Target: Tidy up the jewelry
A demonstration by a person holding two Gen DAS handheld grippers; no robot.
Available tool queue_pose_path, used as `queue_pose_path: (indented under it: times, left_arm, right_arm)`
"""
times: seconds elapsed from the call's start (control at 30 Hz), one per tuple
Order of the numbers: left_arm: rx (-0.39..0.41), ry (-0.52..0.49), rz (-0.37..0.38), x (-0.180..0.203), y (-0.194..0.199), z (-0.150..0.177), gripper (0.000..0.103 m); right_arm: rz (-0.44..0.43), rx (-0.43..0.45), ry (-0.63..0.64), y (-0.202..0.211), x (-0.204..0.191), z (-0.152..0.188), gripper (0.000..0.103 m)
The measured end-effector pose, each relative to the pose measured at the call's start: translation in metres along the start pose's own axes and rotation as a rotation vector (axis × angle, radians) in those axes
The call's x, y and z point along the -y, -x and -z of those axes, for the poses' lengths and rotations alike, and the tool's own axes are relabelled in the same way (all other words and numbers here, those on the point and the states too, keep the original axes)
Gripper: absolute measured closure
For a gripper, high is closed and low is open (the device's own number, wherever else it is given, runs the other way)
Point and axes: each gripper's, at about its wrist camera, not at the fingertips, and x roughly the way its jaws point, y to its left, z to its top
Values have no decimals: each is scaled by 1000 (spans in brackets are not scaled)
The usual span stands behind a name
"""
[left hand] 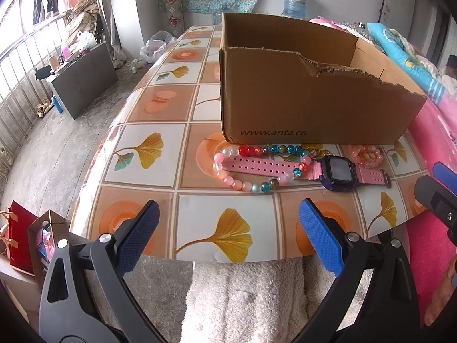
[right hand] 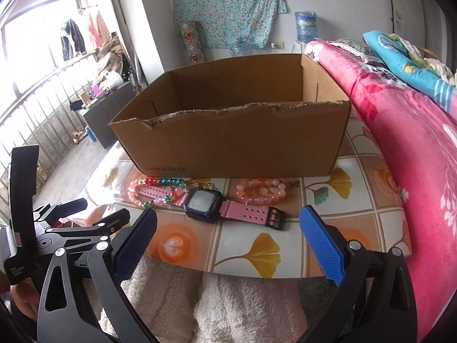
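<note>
I see the table (left hand: 200, 108), covered in a tiled leaf-print cloth, carrying everything. The open cardboard box (left hand: 300, 97) (top edges torn) sits toward the table's far right side, beside pink bedding (right hand: 400, 143). Along the box's front wall lie the jewelry items, near the table's front edge: the pink-strapped watch (right hand: 204, 204) in the middle, the multicolored bead bracelet (left hand: 251, 168) draped over its left strap, and the pink bead bracelet (right hand: 261, 190) on its right. My left gripper (left hand: 228, 223) and right gripper (right hand: 228, 228) hover at the front edge, both with fingers spread wide, holding nothing.
</note>
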Motion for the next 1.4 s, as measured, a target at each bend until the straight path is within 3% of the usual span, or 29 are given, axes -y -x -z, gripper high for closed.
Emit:
queue_pose_path:
  times: [0.13,0.27,0.37,0.5,0.53,0.57,0.6,0.63,0.7,0.8,1.4]
  left_arm:
    - [93,1,126,-18,5,-3,9]
    - [38,50,169,-31,-10,-16,8]
    - [42,54,157,-35,-21,-23,9]
    - [71,-30,109,-27,-28,-25,9]
    - [77,-54,102,-25,-29,-26,12]
    - [75,-78,101,-22,-31,-27,27]
    - [61,-100,101,-20,-34,-27,39]
    - [45,-117,98,-18,-39,-26,42]
    - [20,-147,84,-14,-47,-25,60]
    - [-13,-181,66,-11,-57,-21,72]
    - [-30,-151,101,-37,-55,-12,72]
  right_arm:
    - [-108,21,25,-7,-16,-9,13]
    - [-191,-12,36,-27,-29,-16,32]
    - [-241,-65,33,-45,-35,-20,44]
    - [-271,-120,14,-62,-40,-23,60]
    - [-271,-130,10,-66,-40,-24,62]
    - [-271,-139,8,-70,-41,-25,65]
    - [-266,-145,6,-73,-42,-25,66]
    - [-262,-151,4,-76,-42,-25,67]
    - [-252,-171,-2,-81,-42,-25,71]
    - [-232,-193,-1,-89,-41,-26,75]
    - [-197,-309,51,-141,-62,-29,78]
